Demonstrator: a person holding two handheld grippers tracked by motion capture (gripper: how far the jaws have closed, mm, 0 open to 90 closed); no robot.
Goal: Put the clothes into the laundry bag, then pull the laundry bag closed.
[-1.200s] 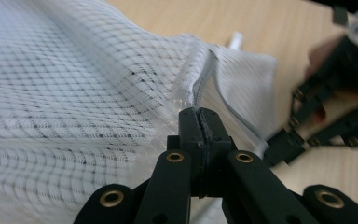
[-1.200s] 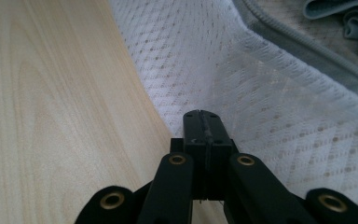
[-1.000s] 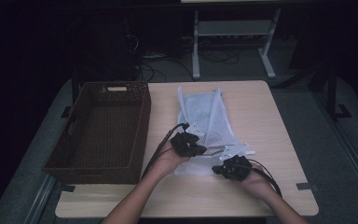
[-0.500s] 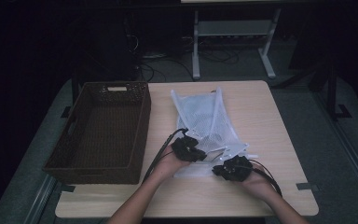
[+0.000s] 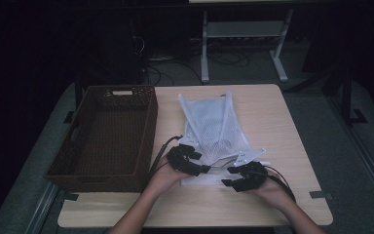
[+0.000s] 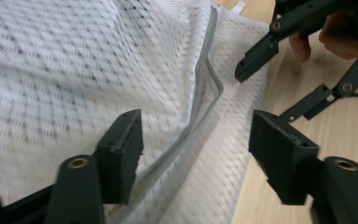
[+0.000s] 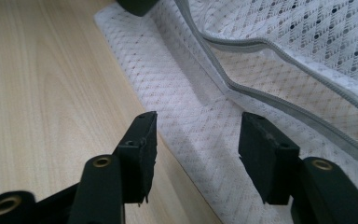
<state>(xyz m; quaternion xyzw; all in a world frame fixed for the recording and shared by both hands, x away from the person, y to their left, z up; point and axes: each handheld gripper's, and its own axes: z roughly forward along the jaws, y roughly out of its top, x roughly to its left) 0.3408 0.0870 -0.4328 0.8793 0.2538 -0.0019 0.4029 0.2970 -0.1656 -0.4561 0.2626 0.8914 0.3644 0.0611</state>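
Both grippers, left [image 5: 200, 169] and right [image 5: 228, 176], are just opening over the mesh bag [image 5: 214, 129], jaws gaping, gripping nothing.

The premises appeared to be a laboratory or recording workspace, dimly lit. A small light-wood tabletop [image 5: 282, 126] stood on grey carpet [image 5: 350, 146]. Behind it, loose cables [image 5: 224, 58] lay on the floor beside a white metal equipment stand [image 5: 243, 34]. Tape markers [image 5: 320, 195] were fixed at the tabletop's corners.

One mesh bag [image 5: 214, 129], one basket [image 5: 108, 131], two claws, one table [image 5: 292, 131].
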